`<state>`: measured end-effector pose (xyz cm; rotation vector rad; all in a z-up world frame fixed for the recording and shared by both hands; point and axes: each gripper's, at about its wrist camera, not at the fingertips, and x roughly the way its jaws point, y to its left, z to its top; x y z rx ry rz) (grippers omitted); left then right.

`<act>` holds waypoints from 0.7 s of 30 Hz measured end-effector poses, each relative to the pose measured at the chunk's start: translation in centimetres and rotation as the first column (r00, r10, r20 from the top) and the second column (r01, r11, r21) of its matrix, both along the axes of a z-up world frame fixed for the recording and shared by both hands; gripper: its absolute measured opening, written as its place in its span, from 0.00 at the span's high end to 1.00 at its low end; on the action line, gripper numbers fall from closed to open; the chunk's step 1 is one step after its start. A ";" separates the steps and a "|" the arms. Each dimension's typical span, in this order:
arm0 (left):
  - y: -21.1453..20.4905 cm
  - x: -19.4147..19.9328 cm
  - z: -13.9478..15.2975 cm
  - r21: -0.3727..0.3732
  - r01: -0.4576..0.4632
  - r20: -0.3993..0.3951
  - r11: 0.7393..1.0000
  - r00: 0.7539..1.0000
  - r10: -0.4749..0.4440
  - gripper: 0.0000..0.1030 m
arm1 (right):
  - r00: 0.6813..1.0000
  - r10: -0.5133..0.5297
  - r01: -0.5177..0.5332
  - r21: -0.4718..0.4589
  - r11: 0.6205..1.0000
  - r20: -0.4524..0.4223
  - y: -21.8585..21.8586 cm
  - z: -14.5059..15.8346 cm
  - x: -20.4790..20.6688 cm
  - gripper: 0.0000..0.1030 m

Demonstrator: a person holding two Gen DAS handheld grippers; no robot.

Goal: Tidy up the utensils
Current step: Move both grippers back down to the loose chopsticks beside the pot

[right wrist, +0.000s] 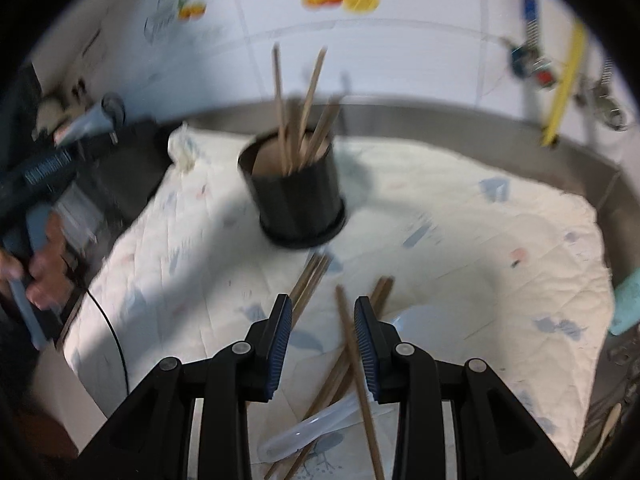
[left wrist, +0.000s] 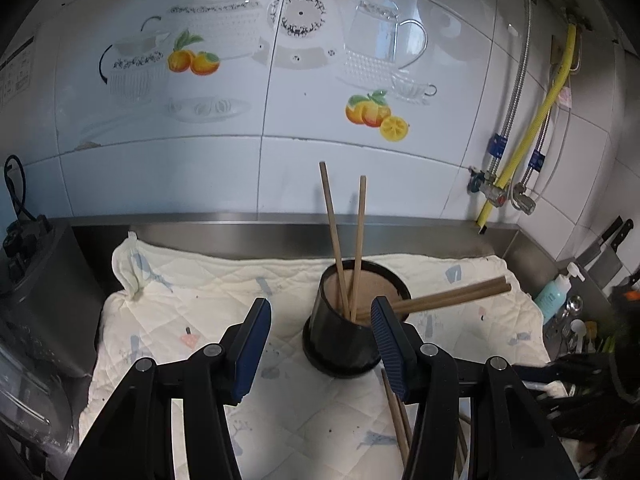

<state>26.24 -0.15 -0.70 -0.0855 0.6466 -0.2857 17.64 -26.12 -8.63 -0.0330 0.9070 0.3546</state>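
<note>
I hold the right gripper (right wrist: 322,340) over the loose chopsticks (right wrist: 352,344) lying crossed on the quilted cloth (right wrist: 480,220) toward the near edge of the counter, with two clear plastic spoons (right wrist: 316,432) tangled among them. Its jaws stand narrow and empty, with one stick running up between them, untouched as far as I can see. The black holder (right wrist: 298,196) sits on the cloth toward the back edge of the counter, several sticks already upright in it.

My worry is the pile: because the sticks overlap, closing here could pinch two at once, or lever a spoon aside. The right view is blurred, so my aim may be off and the pads could catch the cloth instead.

The left gripper (left wrist: 320,340) waits at half width, holding nothing, its right finger close to the holder (left wrist: 348,320). A nudge there could tip the pot, and the two sticks leaning out over its rim (left wrist: 452,296) look ready to slide off.
</note>
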 end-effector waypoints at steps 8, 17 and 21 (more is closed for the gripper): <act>0.9 -0.3 -1.8 0.020 0.008 -0.051 1.000 0.999 -0.007 0.46 | 0.994 0.043 -0.048 -0.054 0.997 -0.096 1.2 -4.4 2.3 0.73; 1.2 0.3 -3.8 0.002 0.036 -0.128 0.999 0.991 -0.036 0.46 | 0.989 0.058 -0.070 -0.084 0.994 -0.135 2.0 -6.4 4.4 0.77; 0.7 0.4 -4.6 -0.009 0.064 -0.159 0.998 0.985 -0.065 0.46 | 0.987 0.049 -0.064 -0.093 0.994 -0.152 1.8 -7.3 5.1 0.79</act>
